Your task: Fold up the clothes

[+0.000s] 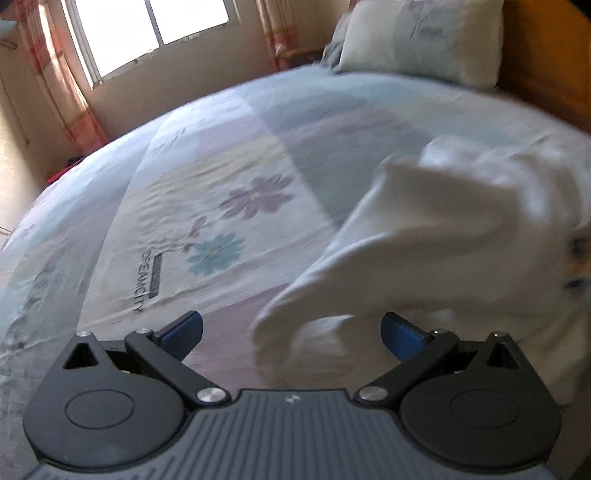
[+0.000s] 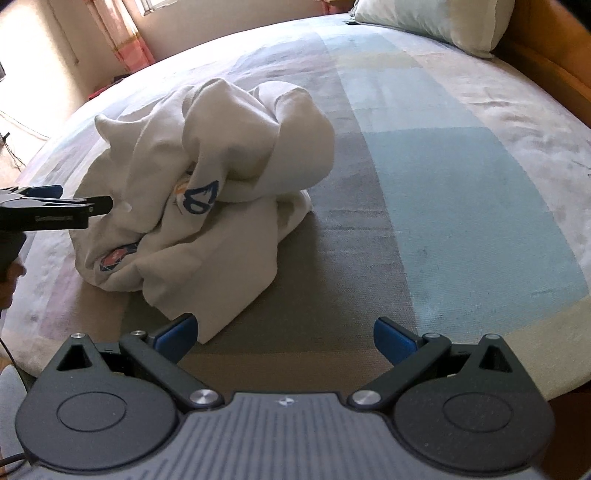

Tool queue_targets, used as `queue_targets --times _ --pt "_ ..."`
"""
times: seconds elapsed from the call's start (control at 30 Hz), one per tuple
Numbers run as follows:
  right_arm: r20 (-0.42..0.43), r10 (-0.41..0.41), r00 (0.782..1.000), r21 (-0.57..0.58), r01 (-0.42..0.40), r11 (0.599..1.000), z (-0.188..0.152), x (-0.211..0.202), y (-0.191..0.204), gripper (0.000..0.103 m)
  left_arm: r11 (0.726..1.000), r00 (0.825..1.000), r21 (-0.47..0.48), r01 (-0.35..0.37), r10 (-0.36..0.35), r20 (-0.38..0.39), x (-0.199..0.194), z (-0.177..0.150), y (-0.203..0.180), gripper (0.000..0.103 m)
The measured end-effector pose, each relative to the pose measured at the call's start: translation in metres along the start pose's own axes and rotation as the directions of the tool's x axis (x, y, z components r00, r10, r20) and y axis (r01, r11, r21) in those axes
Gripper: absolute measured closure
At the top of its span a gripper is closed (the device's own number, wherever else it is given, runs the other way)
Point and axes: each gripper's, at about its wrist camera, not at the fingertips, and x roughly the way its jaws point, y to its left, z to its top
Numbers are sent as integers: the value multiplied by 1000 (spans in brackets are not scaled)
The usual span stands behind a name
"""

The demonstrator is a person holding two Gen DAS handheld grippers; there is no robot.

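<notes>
A white garment (image 2: 207,184) with blue and orange-red prints lies crumpled in a heap on the bed (image 2: 443,184). My right gripper (image 2: 286,338) is open just in front of the heap, its left fingertip beside the garment's nearest corner, nothing between the fingers. In the left wrist view the garment (image 1: 443,229) is blurred and fills the right side. My left gripper (image 1: 291,334) is open, and a fold of the cloth reaches down between its blue pads. From the right wrist view the left gripper (image 2: 92,205) shows side-on, its tips against the heap's left side.
The bed sheet (image 1: 221,206) is pastel patchwork with printed flowers. A pillow (image 1: 424,37) leans at the head by a wooden headboard (image 2: 554,66). A window (image 1: 147,29) and pink curtains (image 1: 62,85) stand beyond the far edge. A hand (image 2: 7,273) holds the left gripper.
</notes>
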Motion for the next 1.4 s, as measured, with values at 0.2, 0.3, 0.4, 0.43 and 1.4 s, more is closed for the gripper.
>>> queue_targets --times 0.2,0.3,0.4,0.43,1.4 --pt "-7 -13 1000 0 13 1000 4 5 2 0 999 999 21 -29 28 20 23 10 6 1" --pt "-6 -22 1000 -9 22 1000 6 6 4 0 994 995 -50 -93 95 37 24 13 21 1" --pt "-6 -27 1000 -18 27 999 8 9 5 0 976 983 -131 -172 179 48 21 14 42 1" --pt "-6 -28 1000 -20 27 999 8 10 6 0 970 979 -154 -189 198 46 20 13 50 1" --pt "34 53 998 9 -53 999 113 41 30 0 961 979 -189 -203 192 -76 27 -35 94 0"
